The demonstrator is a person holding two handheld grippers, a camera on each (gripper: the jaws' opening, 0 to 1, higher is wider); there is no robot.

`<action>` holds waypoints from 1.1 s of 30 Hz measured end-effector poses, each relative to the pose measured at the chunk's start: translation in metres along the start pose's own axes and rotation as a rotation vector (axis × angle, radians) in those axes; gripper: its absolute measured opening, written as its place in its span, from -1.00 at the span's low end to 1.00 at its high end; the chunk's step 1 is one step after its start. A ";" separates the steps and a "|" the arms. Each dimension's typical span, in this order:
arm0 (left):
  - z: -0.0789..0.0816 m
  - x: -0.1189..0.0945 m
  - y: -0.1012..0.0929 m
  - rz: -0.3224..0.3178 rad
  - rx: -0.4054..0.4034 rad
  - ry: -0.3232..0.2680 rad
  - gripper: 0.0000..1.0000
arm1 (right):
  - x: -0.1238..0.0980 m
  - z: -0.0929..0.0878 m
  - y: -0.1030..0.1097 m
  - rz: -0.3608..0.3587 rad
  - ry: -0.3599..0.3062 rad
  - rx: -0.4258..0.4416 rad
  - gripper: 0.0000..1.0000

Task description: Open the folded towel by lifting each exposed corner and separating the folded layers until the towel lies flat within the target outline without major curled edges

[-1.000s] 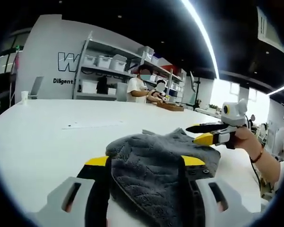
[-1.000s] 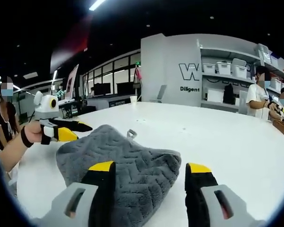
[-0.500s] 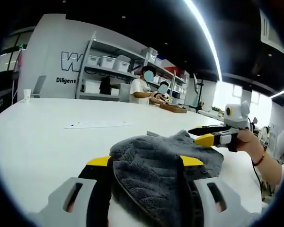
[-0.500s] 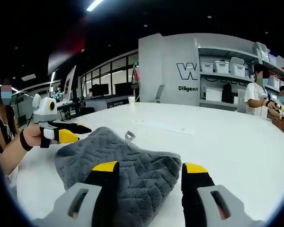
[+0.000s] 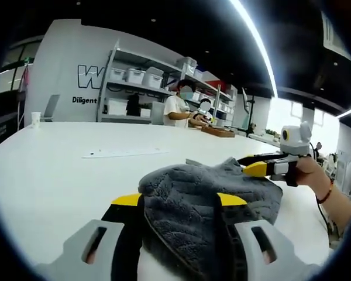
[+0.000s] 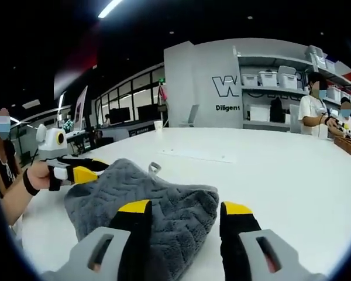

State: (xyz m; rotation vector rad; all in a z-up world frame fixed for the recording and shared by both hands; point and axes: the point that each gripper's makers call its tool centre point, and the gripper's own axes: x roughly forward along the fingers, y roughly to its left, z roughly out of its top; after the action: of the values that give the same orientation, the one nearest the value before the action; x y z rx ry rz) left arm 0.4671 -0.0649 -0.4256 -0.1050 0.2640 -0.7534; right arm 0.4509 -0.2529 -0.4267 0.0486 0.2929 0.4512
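A bright workshop hall surrounds a broad white counter, with storage shelves of bins along the back wall and people working at a far bench. On the counter lies a grey towel, folded and bunched, with a small hanging loop poking up at one edge. Going left to right in the left gripper view, the left hand-held gripper straddles the near end of the towel, its yellow-tipped jaws apart with cloth bulging up between them; whether they pinch any layer cannot be told. Further right, the right hand-held gripper meets the towel's far edge, and its jaw state there is too small to read. In the right gripper view, the right hand-held gripper has its jaws spread, the left jaw over the towel's edge and the right jaw over bare counter. The towel's long axis runs between the two tools, each near its own end, so the coming lift likely calls for drawing the ends apart. No target outline can be made out.
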 end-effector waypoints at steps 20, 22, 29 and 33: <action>-0.011 -0.002 -0.004 0.027 -0.009 0.001 -0.10 | 0.008 -0.004 -0.006 -0.015 0.016 -0.001 -0.21; -0.010 -0.002 -0.004 0.031 -0.019 -0.007 -0.11 | 0.008 -0.007 -0.002 -0.014 0.029 0.004 -0.24; -0.012 0.000 -0.009 0.030 -0.005 -0.003 -0.14 | 0.010 -0.010 -0.001 -0.012 0.040 -0.002 -0.28; -0.017 0.002 -0.011 0.030 -0.009 0.003 -0.17 | 0.011 -0.012 0.000 -0.009 0.042 0.012 -0.30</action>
State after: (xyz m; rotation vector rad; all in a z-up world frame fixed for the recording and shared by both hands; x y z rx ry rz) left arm 0.4566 -0.0737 -0.4399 -0.1080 0.2715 -0.7223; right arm 0.4571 -0.2486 -0.4408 0.0492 0.3364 0.4422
